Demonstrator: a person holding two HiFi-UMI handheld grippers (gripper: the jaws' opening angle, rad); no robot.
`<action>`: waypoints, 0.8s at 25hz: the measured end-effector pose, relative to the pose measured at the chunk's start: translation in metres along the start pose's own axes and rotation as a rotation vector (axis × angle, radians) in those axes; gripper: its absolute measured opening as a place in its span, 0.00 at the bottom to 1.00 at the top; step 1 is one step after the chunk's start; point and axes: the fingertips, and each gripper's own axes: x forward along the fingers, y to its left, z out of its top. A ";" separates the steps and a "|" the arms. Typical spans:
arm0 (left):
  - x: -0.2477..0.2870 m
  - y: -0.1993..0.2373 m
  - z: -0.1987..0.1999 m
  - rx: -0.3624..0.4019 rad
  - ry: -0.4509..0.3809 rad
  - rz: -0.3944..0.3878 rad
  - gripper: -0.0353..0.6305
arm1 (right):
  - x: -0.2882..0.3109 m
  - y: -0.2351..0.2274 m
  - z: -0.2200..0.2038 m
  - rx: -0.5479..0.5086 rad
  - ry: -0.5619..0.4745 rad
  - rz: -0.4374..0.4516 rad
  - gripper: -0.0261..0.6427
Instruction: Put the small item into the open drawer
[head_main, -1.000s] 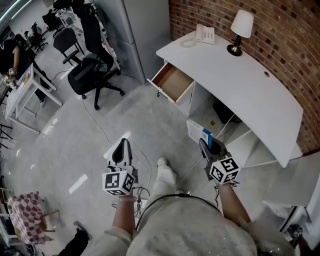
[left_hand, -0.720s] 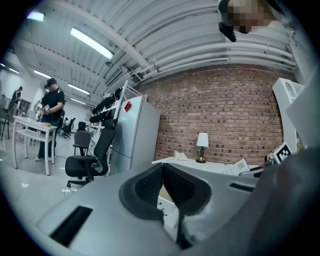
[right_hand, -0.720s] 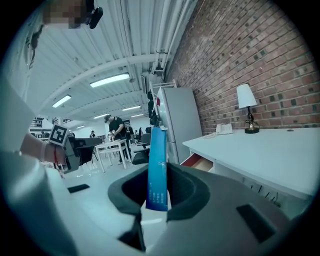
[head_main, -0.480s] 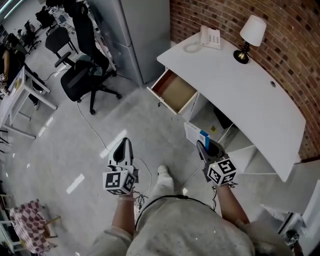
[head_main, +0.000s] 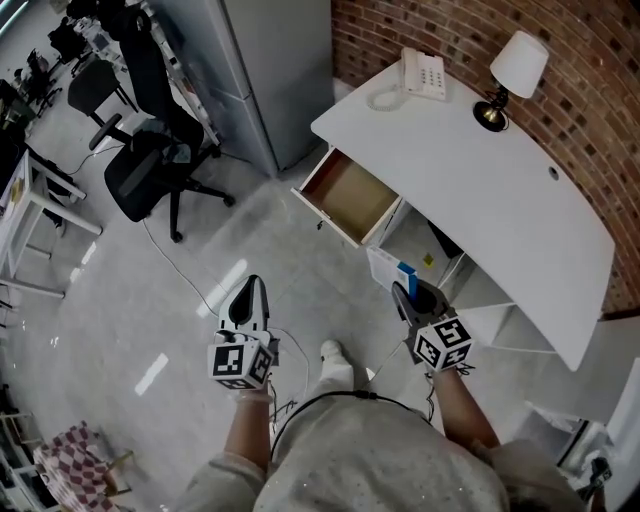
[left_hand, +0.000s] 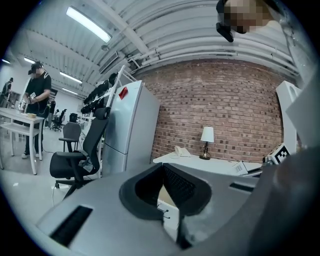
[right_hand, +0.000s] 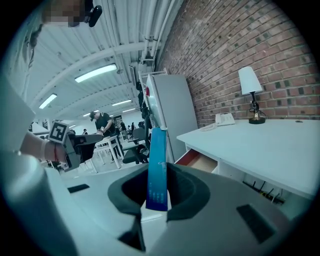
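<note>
The small item (head_main: 386, 268) is a flat white and blue box, standing upright between the pads of my right gripper (head_main: 405, 292), which is shut on it. In the right gripper view the blue box (right_hand: 158, 165) rises out of the right gripper (right_hand: 157, 175), with the open drawer (right_hand: 202, 162) ahead of it to the right. The wooden-bottomed drawer (head_main: 350, 195) is pulled out of the white desk (head_main: 490, 185) and looks empty. My left gripper (head_main: 247, 290) hangs over the floor, its tips together with nothing between them; the left gripper (left_hand: 162, 167) shows the same.
A phone (head_main: 425, 72) and a lamp (head_main: 515, 65) stand on the desk by the brick wall. A grey cabinet (head_main: 270, 70) stands left of the drawer, a black office chair (head_main: 150, 165) further left. A cable (head_main: 190, 260) runs across the floor.
The view has shifted towards the desk, so the drawer sits a little nearer to both grippers. The right gripper still holds the box; the left stays shut.
</note>
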 end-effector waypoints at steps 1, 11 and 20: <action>0.007 0.005 0.000 0.001 0.002 -0.008 0.06 | 0.007 -0.002 0.001 0.000 0.002 -0.007 0.15; 0.047 0.046 0.002 -0.028 -0.016 -0.030 0.06 | 0.056 -0.008 0.010 0.006 0.012 -0.057 0.15; 0.055 0.045 -0.010 -0.065 -0.007 -0.046 0.06 | 0.070 -0.017 0.014 -0.031 0.054 -0.062 0.15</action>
